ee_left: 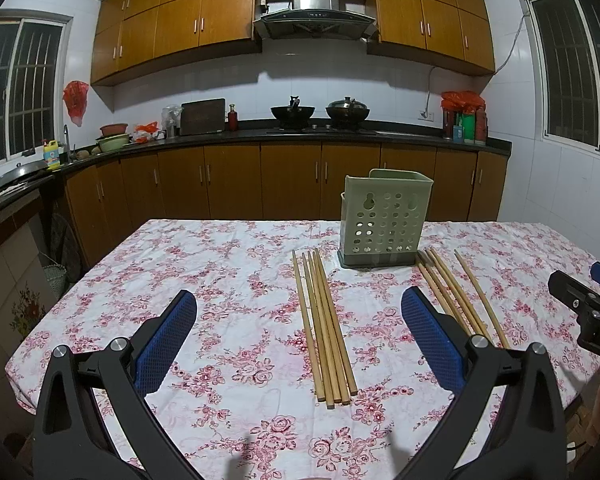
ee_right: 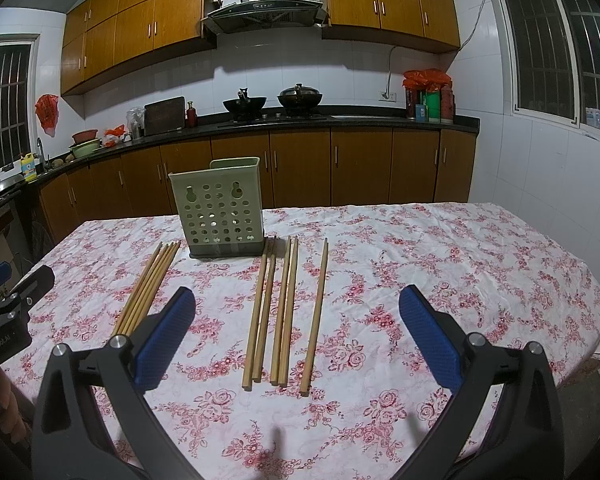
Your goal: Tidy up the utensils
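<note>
Hovering low over the worktop (ee_left: 228,264), both grippers, one on each side. Left gripper (ee_left: 299,318) gaping wide, blue pads (ee_left: 165,340) far apart, holding nothing. Right gripper (ee_right: 297,316) gaping wide too, holding nothing.

Sitting upright on the flowery cloth (ee_right: 440,264), toward the far side of the worktop: a pale green holder (ee_left: 384,224) with round holes in its wall. Nothing poking out of its top.

Lying flat just left of the holder: a tight bunch of wooden chopsticks (ee_left: 324,328), five or so, side by side and touching, reaching from near the holder's base toward the near edge. Showing between the left gripper's pads in the left wrist view.

Lying flat to the right of the holder: a looser bunch of chopsticks (ee_right: 274,312). Two pairs close together, far tips near the holder's base. One single chopstick (ee_right: 315,316) resting a little apart on the right. All showing between the right gripper's pads in the right wrist view.

Peeking in at the left edge of the right wrist view: part of the left gripper. Below it, a bit of a person's hand (ee_right: 8,408).
</note>
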`<state>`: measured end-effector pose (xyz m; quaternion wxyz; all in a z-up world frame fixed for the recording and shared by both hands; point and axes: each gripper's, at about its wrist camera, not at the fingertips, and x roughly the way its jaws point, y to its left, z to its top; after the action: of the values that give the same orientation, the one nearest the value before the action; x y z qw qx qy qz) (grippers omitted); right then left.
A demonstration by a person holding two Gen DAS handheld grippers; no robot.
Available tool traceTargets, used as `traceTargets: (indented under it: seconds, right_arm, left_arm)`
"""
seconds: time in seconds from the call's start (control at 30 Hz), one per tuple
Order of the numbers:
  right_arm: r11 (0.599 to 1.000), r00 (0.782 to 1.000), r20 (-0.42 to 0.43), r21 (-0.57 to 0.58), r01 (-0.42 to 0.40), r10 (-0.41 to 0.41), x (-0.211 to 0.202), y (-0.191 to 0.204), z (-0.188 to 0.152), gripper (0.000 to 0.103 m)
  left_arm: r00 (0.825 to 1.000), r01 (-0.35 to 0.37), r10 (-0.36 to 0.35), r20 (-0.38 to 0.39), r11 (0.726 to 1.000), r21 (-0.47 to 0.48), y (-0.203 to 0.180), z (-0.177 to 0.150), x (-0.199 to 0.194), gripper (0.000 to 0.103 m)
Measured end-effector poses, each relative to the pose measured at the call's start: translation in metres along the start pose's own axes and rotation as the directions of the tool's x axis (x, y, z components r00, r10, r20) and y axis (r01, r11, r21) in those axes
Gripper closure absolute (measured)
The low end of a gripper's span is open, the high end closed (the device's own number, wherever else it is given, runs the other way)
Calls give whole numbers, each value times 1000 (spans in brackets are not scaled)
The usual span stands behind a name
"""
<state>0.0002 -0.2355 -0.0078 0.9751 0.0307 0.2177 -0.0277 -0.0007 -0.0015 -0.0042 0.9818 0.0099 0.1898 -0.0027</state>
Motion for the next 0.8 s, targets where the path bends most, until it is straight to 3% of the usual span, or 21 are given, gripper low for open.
traceTargets:
  seconds: [0.8]
  right_arm:
    - [1000, 1000, -3, 1, 0, 0, 2, 1, -1, 4]
  left_arm:
    - [1000, -1, 1, -4, 1000, -2, 2, -3, -2, 2]
